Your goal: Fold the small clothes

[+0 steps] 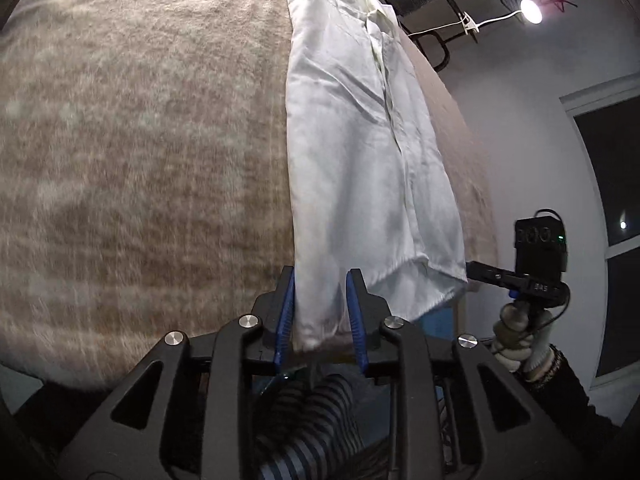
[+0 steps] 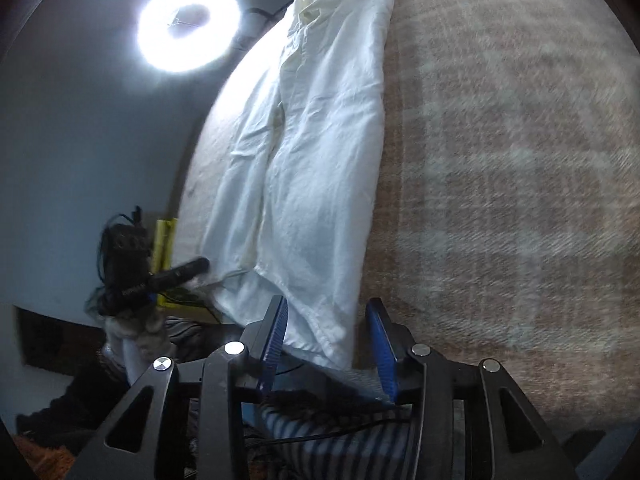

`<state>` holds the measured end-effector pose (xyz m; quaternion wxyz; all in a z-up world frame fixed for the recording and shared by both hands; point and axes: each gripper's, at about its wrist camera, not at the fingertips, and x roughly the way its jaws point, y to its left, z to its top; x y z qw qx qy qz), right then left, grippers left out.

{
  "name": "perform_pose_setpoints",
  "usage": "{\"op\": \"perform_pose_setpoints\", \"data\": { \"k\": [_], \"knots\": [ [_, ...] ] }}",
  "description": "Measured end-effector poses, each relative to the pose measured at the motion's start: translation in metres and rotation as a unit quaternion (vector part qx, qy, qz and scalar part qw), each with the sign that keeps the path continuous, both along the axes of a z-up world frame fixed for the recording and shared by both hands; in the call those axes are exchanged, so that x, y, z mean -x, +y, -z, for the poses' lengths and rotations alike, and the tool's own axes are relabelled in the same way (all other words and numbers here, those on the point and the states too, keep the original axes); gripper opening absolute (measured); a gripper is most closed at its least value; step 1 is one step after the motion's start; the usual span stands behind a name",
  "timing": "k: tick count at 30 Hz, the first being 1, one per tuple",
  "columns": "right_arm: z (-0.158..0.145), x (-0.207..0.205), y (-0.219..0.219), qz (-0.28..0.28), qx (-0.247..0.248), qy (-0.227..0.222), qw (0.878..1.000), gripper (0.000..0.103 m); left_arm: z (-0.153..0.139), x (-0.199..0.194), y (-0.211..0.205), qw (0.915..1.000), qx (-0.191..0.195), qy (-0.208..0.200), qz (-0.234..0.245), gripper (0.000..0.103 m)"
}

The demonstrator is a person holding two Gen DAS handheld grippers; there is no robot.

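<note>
one white shirt (image 1: 360,152) lies lengthwise on a beige checked blanket (image 1: 140,160) covering the table, folded into a long narrow strip with its collar at the far end and its hem at the near edge. there are two hand-held grippers, each with two blue-padded fingers. the left hand-held gripper (image 1: 320,300) has its jaws spread, the near left corner of the hem lying between the pads without being squeezed. the right hand-held gripper (image 2: 326,328) is also spread, with the near right corner of the hem between its fingers, loose. each wrist view shows the other gripper held in a gloved hand (image 1: 516,340) off the table's edge. one ring light (image 2: 188,24) glows against the wall. striped fabric shows below the fingers.
</note>
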<state>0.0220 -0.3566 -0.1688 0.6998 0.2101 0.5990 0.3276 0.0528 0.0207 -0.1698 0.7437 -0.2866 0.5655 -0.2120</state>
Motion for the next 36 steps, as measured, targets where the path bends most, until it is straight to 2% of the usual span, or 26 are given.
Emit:
{"op": "perform_pose_setpoints", "data": {
  "k": [3,4,5,6,8,17,23,27,31,34,36],
  "knots": [
    [0.007,0.002,0.003,-0.01,-0.009,0.005,1.0,0.035,0.001,-0.001,-0.002,0.9999,0.013,0.003,0.003,0.023],
    [0.008,0.001,0.005,-0.011,-0.014,0.006,1.0,0.029,0.002,-0.002,-0.002,0.9999,0.014,0.004,0.005,0.023],
    [0.01,0.0,0.007,-0.013,-0.018,0.013,1.0,0.021,0.001,-0.001,-0.003,0.9999,0.011,0.006,0.006,0.012],
    [0.013,-0.001,0.009,-0.015,-0.02,0.019,1.0,0.016,0.001,-0.002,-0.003,0.9999,0.011,0.008,0.005,0.006],
    [0.013,0.0,0.016,-0.02,-0.018,0.02,0.999,0.006,0.0,-0.003,-0.004,0.9998,0.02,0.01,0.001,0.005],
    [-0.019,-0.009,0.009,0.032,-0.079,-0.003,0.996,0.004,-0.043,-0.028,-0.009,0.9982,0.04,-0.044,0.0,0.004],
    [-0.047,-0.028,0.013,0.057,-0.077,-0.042,0.995,0.004,-0.072,-0.066,-0.01,0.9959,0.035,-0.082,-0.016,0.004],
    [-0.061,-0.055,0.009,0.081,-0.073,-0.061,0.992,0.004,-0.08,-0.099,-0.009,0.9948,0.026,-0.095,-0.025,0.004],
    [-0.062,-0.088,0.005,0.115,-0.068,-0.059,0.989,0.004,-0.082,-0.129,-0.013,0.9934,0.014,-0.109,-0.032,0.004],
    [-0.058,-0.109,0.007,0.129,-0.053,-0.065,0.988,0.004,-0.076,-0.144,-0.015,0.9921,-0.004,-0.117,-0.045,0.004],
    [-0.052,-0.119,0.005,0.138,-0.058,-0.055,0.987,0.004,-0.065,-0.153,-0.013,0.9935,-0.003,-0.101,-0.053,0.004]
  ]
}}
